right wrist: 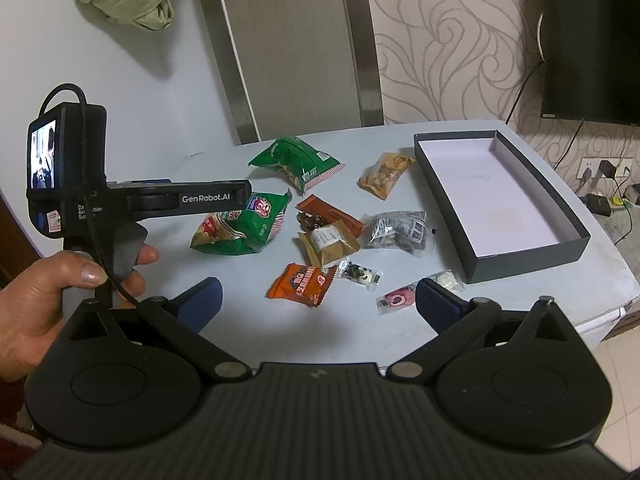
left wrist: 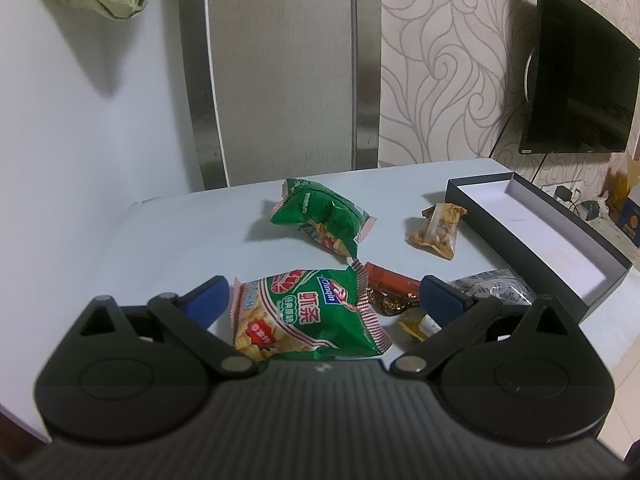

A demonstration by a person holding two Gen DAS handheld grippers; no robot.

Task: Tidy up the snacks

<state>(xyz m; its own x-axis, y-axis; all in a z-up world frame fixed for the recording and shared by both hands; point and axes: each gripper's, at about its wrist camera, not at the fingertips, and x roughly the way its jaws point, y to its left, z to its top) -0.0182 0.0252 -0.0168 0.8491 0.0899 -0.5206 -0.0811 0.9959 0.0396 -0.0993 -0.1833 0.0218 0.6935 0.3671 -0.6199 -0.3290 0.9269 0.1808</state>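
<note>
Both tongs gape wide — left tongs straddle a green shrimp-chip bag, right tongs empty.

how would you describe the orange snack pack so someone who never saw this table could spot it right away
Start at the open dark box on the right of the table; the loose snacks lie to its left. The orange pack is the one at the near edge of that cluster, just in front of the brown pack. It alone is bright orange with dark brown lettering, and neither gripper touches it.
</note>
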